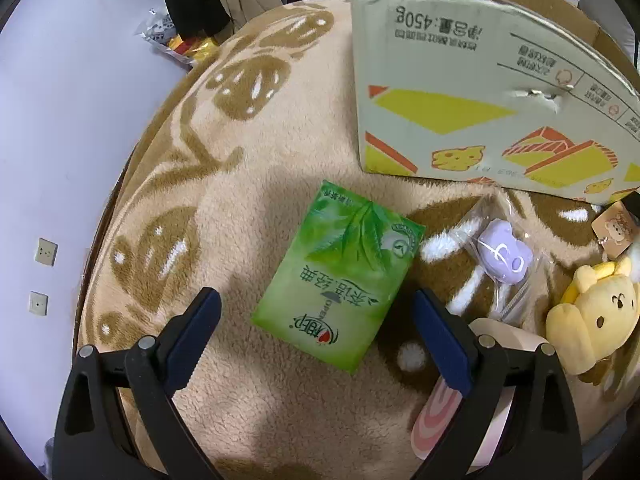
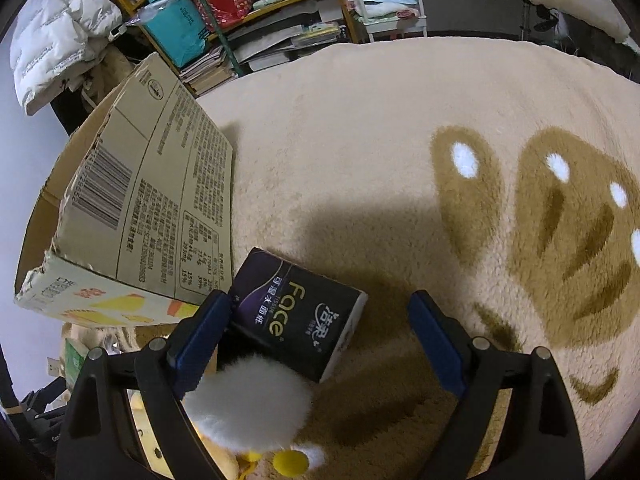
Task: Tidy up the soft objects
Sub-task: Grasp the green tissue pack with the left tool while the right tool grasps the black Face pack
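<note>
Two hand-held grippers hang over a plush beige blanket [image 1: 280, 152] w/ brown leaf pattern, soft items scattered beside an open cardboard box [image 1: 480, 92]. Left gripper [image 1: 316, 340] has its jaws spread wide, holding nothing; a green tissue pack [image 1: 340, 280] lies flat on the blanket between & just ahead of the blue-padded fingers [image 1: 192, 336], not touching either. The box stands beyond the pack, toward upper right of the left wrist view, printed side facing the camera. To the pack's right lies a clear bag w/ a small purple toy [image 1: 506, 256] inside; farther right, a yellow plush [image 1: 592, 320] w/ a cardboard tag [image 1: 614, 228] near it. A pink-and-white striped item [image 1: 434, 416] sits partly hidden under the right-hand finger; can't tell what it is. Right gripper [image 2: 316, 340] is likewise wide open & empty: a dark tissue pack [image 2: 296, 320] marked "Face" lies tilted on the blanket [image 2: 380, 120] between its fingers [image 2: 200, 340], its near-left corner touching or just beside the left one; contact can't be confirmed. In the right wrist view the box [image 2: 132, 208] stands just left of the dark pack, barcode & text panel showing. A white fluffy pompom [image 2: 248, 404] sits close under the camera, partly covering a yellow toy [image 2: 288, 462]. Cluttered shelves [image 2: 260, 20] & a white padded jacket [image 2: 60, 36] fill the background.
</note>
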The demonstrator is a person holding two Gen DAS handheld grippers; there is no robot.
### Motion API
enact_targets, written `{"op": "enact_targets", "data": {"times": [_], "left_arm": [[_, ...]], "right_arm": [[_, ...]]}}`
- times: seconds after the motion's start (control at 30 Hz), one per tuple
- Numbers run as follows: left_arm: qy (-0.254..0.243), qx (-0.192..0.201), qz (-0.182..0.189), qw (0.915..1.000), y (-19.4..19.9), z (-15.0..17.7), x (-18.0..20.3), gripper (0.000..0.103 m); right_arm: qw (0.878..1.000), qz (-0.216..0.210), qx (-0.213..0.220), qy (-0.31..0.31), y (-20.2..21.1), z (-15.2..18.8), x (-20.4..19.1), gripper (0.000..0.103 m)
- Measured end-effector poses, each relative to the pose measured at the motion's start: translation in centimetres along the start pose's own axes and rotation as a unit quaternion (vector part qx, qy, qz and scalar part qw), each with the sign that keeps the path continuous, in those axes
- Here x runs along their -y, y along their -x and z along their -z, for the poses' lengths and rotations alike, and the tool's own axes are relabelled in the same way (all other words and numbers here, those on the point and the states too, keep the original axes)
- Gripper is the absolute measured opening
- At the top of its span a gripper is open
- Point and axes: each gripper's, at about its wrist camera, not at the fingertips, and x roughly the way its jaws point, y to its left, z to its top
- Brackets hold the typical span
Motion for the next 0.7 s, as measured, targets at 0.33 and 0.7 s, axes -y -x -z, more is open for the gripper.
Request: {"op": "enact_targets", "data": {"times": [0.33, 0.7], "left_arm": [[0.001, -0.005, 0.007, 1.0, -0.4, -0.1, 0.1, 0.095], [0.001, -0.003, 0.04, 0.9992, -0.3, 0.1, 0.5, 0.072]], "right_arm": [[0.999, 0.021, 0.002, 0.028, 0.2, 0.3, -1.5, 0.095], [0.999, 0.027, -0.008, 0.04, -0.1, 0.6, -1.6, 0.095]]}}
